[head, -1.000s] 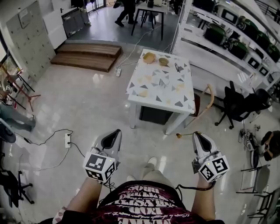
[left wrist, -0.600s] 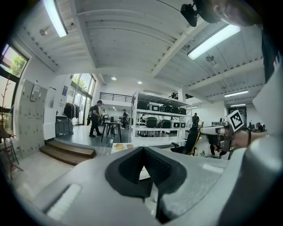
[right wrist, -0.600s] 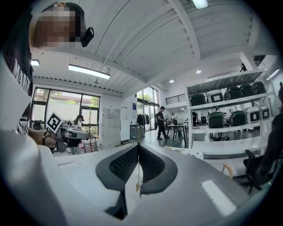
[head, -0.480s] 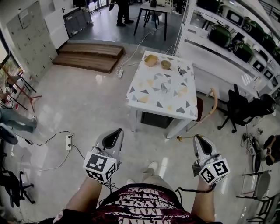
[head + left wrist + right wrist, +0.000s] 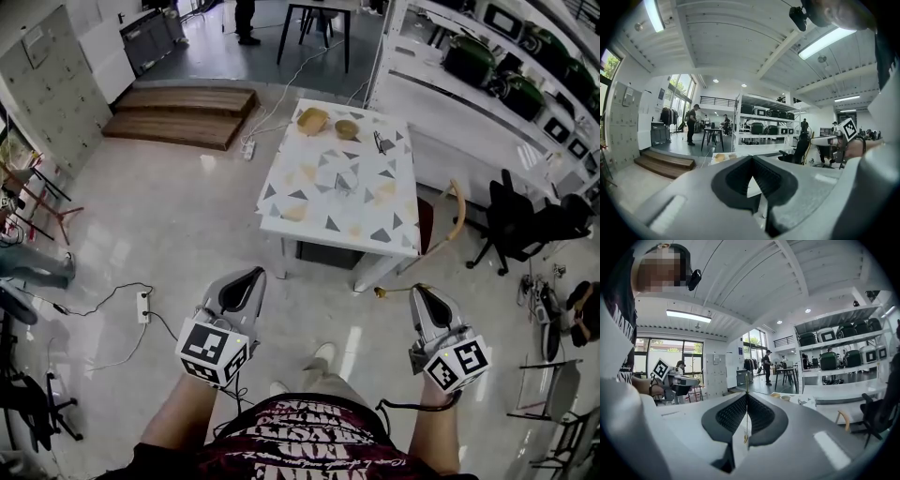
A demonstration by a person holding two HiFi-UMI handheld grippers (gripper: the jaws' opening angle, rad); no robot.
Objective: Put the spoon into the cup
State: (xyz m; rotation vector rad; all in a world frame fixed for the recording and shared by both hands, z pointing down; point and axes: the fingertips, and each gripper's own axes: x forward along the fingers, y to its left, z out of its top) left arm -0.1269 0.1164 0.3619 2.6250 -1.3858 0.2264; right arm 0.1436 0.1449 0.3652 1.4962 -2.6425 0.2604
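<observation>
My right gripper (image 5: pixel 419 289) is shut on a thin gold-coloured spoon (image 5: pixel 392 292), which sticks out to the left of the jaws over the floor. In the right gripper view the spoon (image 5: pixel 746 422) shows edge-on, clamped between the dark pads (image 5: pixel 733 416). My left gripper (image 5: pixel 254 273) is shut with nothing in it; its tips meet in the left gripper view (image 5: pixel 752 159). A small clear cup (image 5: pixel 343 182) seems to stand near the middle of the white patterned table (image 5: pixel 309 220), well ahead of both grippers.
Two wooden bowls (image 5: pixel 313 119) and a dark object (image 5: pixel 382 142) sit at the table's far end. A wooden chair (image 5: pixel 452 217) and a black office chair (image 5: pixel 514 223) stand right of it. A power strip with cable (image 5: pixel 143 302) lies on the floor at left.
The table has drifted left in the head view as the person walks towards it. Both grippers keep their pose, and the spoon stays clamped.
</observation>
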